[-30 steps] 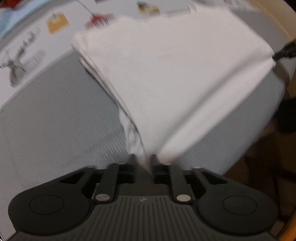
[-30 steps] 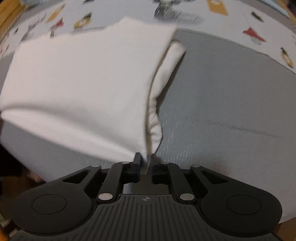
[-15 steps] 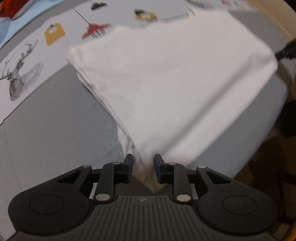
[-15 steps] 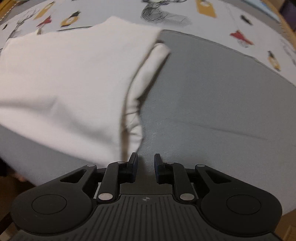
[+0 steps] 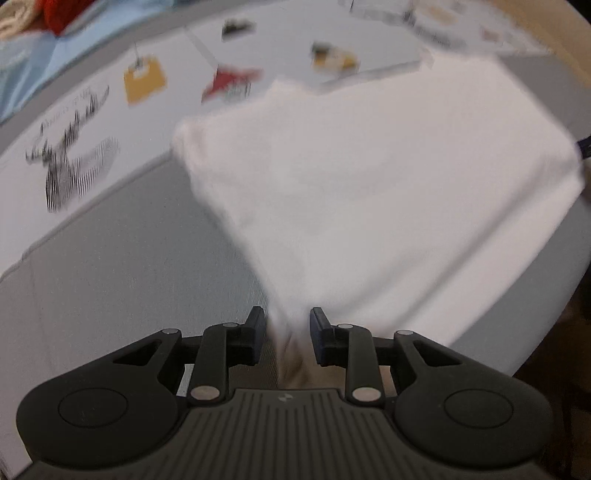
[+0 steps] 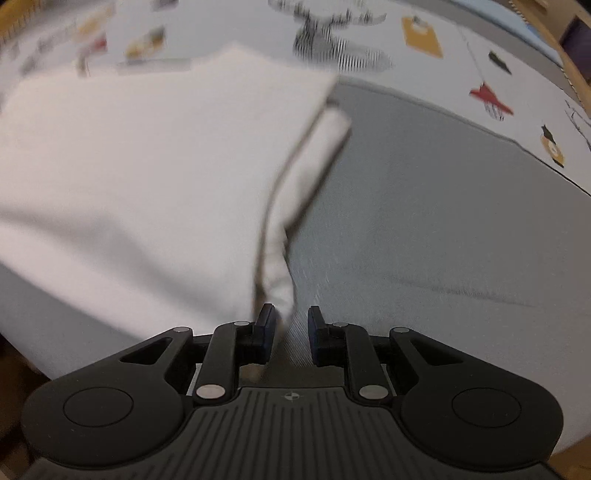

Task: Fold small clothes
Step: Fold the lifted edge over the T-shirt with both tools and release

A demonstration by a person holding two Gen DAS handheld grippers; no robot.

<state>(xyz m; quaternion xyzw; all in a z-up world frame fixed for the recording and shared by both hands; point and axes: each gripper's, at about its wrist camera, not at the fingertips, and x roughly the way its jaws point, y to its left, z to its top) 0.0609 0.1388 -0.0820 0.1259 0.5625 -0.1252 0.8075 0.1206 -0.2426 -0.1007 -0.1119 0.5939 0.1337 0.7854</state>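
A white folded garment (image 5: 369, 192) lies on a grey mat (image 5: 110, 277), its near corner running down between the fingers of my left gripper (image 5: 287, 321). That gripper's jaws stand apart and the pads do not press the cloth. In the right wrist view the same garment (image 6: 147, 166) fills the left half, with a folded layer showing along its right edge. Its near corner ends just by the left finger of my right gripper (image 6: 290, 317), which is open over the grey mat (image 6: 443, 221). Both views are blurred.
A pale tablecloth (image 5: 92, 110) printed with a deer, tags and lamps lies under the mat and reaches the far side (image 6: 480, 55). Blue fabric (image 5: 29, 66) and something red (image 5: 55, 14) sit at the far left. The table edge and dark floor (image 5: 554, 350) are close on the right.
Both grippers were shut on the garment's near corners a second ago. Their jaws have since parted and let go, and the cloth has settled onto the mat.
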